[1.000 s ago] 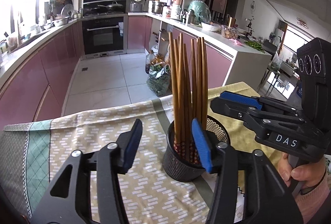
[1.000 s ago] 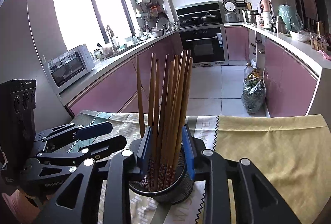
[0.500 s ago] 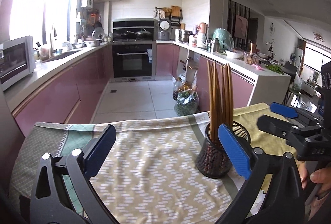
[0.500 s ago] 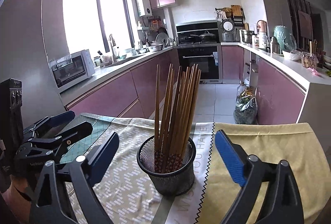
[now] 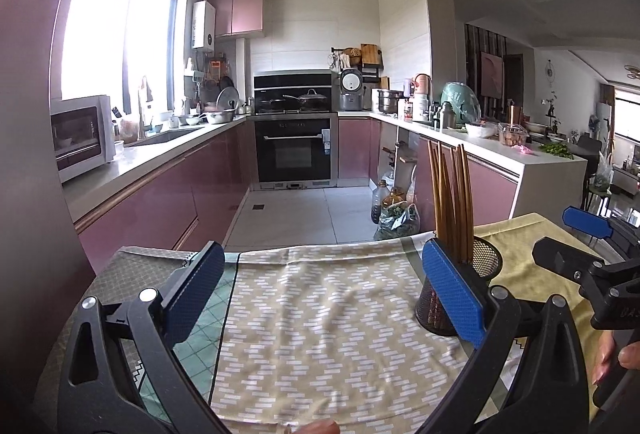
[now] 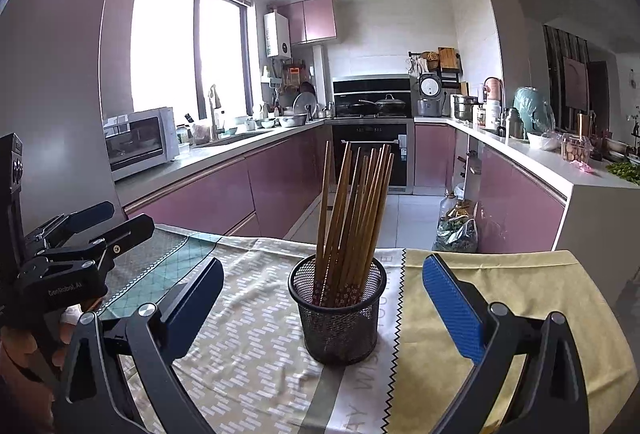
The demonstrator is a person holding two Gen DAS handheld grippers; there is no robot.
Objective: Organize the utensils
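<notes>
A bundle of wooden chopsticks (image 6: 352, 209) stands upright in a black mesh cup (image 6: 338, 318) on the cloth-covered surface (image 6: 256, 346). The right hand-held gripper (image 6: 320, 298) has just spread its jaws wide, clear of the cup between them. The left hand-held gripper (image 5: 324, 286), likewise just opened wide, holds nothing; the cup sits behind its right finger.

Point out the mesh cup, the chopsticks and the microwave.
mesh cup (image 6: 340, 322): right wrist view, on its front wire wall.
chopsticks (image 6: 352, 209): right wrist view, on the wooden shafts above the cup's rim.
microwave (image 6: 140, 143): right wrist view, on its glass door.
</notes>
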